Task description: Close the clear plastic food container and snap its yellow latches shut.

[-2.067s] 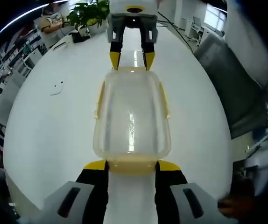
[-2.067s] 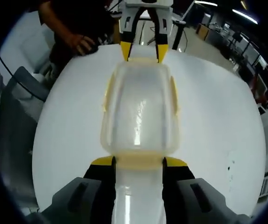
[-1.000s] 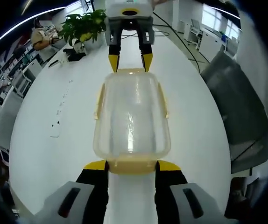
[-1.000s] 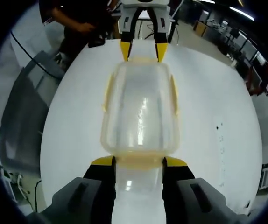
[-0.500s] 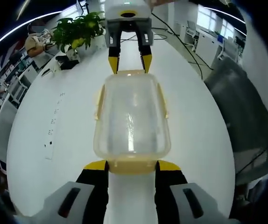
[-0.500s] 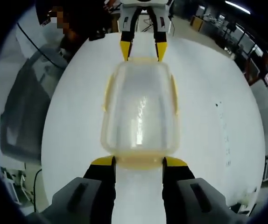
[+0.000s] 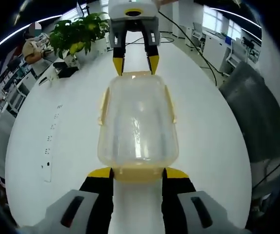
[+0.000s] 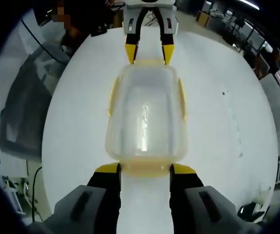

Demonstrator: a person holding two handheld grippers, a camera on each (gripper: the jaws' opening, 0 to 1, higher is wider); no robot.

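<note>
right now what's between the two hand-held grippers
The clear container with its yellow latches spans the stretch, one end at the left hand-held gripper, the other at the right hand-held gripper. The left gripper view shows it.

- Container (image 7: pixel 137 122): clear plastic, lid on, lengthwise between the two grippers over the white tabletop (image 7: pixel 57 146).
- Latches (image 7: pixel 170 105): yellow, along both long sides and at both short ends.
- Left gripper (image 7: pixel 137 174): yellow-tipped fingers (image 7: pixel 100 172) set at either side of the near end latch.
- Right gripper (image 7: pixel 133 62): at the far end, fingertips at the far latch's corners.
- Potted plant (image 7: pixel 76 31): far left, beyond the tabletop.
- Grey chair (image 7: pixel 262 112): at the right.
</note>
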